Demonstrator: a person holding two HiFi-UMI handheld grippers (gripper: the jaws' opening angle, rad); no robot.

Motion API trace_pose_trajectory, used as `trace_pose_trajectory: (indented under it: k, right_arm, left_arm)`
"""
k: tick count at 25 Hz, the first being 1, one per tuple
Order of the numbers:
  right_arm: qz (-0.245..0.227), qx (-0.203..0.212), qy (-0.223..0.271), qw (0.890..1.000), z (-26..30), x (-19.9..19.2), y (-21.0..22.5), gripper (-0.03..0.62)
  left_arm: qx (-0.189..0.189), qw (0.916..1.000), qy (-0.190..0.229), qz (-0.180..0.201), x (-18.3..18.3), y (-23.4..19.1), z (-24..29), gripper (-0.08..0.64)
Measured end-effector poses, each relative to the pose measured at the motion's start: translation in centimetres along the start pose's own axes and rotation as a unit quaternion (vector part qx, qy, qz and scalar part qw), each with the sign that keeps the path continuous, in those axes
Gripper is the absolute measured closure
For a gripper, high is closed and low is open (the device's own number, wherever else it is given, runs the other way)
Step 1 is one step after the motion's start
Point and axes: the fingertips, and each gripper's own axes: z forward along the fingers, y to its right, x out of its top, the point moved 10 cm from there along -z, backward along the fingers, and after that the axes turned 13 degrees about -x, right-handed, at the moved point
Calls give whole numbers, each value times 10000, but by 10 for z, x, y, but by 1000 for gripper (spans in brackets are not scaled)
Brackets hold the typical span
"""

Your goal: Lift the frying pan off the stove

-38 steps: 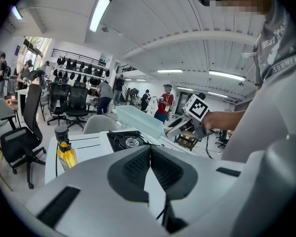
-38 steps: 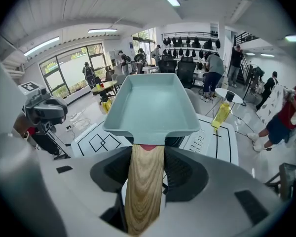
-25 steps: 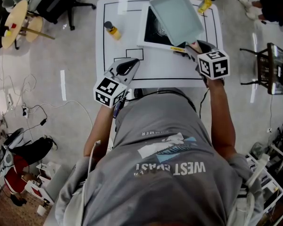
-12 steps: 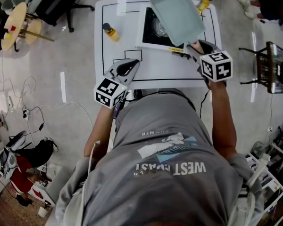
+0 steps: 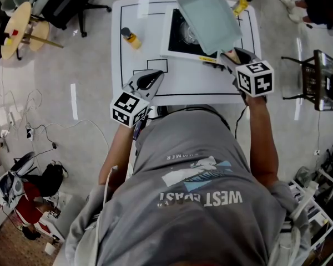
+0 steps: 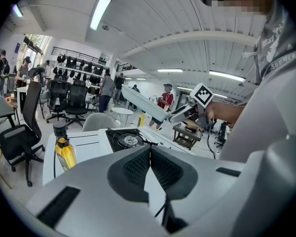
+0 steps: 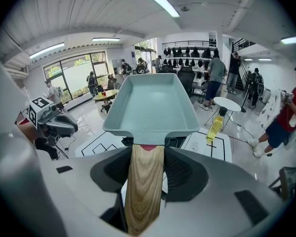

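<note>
A pale teal rectangular frying pan (image 5: 208, 18) with a wooden handle (image 7: 144, 181) hangs in the air above the black stove (image 5: 183, 36) at the back of the white table (image 5: 144, 49). My right gripper (image 5: 231, 57) is shut on the handle, whose wood fills the gap between the pads (image 7: 148, 167). My left gripper (image 5: 152, 77) hovers at the table's front edge, shut and empty (image 6: 150, 169). From the left gripper view the bare burner (image 6: 126, 139) shows, with the pan (image 6: 143, 100) raised above it.
Two yellow bottles stand on the table, one at the left (image 5: 131, 36) and one at the far right corner (image 5: 242, 4). Black lines mark boxes on the tabletop. Office chairs, round tables and people are in the room around it.
The pan and my right gripper have shifted slightly away from me and to the right, then held still. The left gripper has not moved.
</note>
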Motion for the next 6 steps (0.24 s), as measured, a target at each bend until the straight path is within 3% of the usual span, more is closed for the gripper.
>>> trace_pose_trajectory:
  k: [6]
  right_arm:
    - [2, 25, -29, 10000, 5, 1, -1, 394]
  left_arm:
    - [5, 10000, -3, -12, 0, -3, 1, 561]
